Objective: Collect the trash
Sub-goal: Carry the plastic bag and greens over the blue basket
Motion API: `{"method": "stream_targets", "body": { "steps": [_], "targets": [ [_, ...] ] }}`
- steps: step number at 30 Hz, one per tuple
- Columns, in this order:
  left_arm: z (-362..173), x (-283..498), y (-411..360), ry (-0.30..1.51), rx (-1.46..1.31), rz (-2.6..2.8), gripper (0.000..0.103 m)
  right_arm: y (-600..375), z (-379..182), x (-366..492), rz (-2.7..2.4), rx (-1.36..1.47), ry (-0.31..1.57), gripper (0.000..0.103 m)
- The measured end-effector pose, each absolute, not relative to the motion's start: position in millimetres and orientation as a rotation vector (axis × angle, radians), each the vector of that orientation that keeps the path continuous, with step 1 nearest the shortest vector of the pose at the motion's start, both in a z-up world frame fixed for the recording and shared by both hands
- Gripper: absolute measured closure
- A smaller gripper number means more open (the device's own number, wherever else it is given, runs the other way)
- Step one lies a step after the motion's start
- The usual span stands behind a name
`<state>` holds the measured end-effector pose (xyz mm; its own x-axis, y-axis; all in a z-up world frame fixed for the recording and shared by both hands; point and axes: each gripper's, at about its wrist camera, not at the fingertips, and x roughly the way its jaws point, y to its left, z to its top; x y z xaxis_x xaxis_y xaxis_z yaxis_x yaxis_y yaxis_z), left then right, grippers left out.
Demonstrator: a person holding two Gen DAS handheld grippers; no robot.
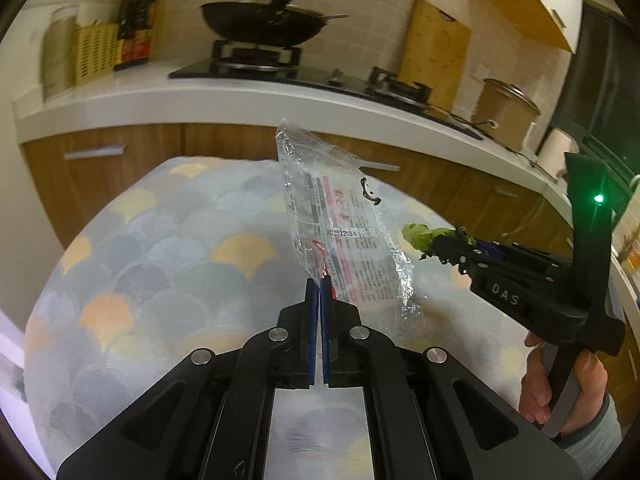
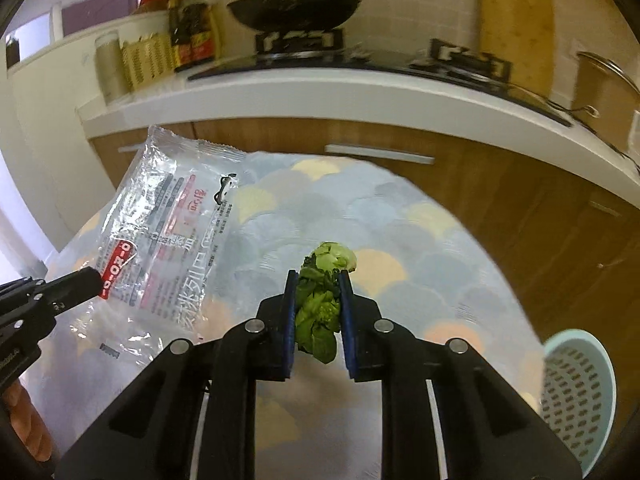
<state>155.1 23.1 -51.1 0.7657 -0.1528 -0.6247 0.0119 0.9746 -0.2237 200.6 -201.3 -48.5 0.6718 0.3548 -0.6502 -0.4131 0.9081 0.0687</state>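
My left gripper [image 1: 319, 280] is shut on a clear plastic wrapper [image 1: 344, 224] with red and black print and holds it above the table. The wrapper also shows in the right wrist view [image 2: 160, 232], with the left gripper [image 2: 90, 280] at its lower left. My right gripper [image 2: 318, 278] is shut on a clump of green leafy scraps [image 2: 320, 300] and holds it in the air. In the left wrist view the right gripper [image 1: 440, 246] is at the right, with the leaf [image 1: 424, 236] sticking out of its tip.
A round table with a scale-patterned cloth [image 1: 160, 260] lies below both grippers. A pale blue perforated basket [image 2: 578, 396] stands low at the right. Behind is a kitchen counter [image 1: 240, 100] with a wok [image 1: 260, 24], a pot [image 1: 506, 114] and a cutting board [image 1: 436, 48].
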Motion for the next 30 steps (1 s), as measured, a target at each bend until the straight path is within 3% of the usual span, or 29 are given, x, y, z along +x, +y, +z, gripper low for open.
{"method": "stream_targets", "body": {
  "steps": [15, 30],
  "targets": [
    [-33, 173, -104, 0.673, -0.096, -0.309, 0.103, -352, -19, 158, 0.228, 0.061, 0.630, 0.087],
    [-61, 200, -242, 0.755, 0.028, -0.510, 0.103, -487, -71, 146, -0.014, 0.195, 0.744, 0.086]
  ]
}}
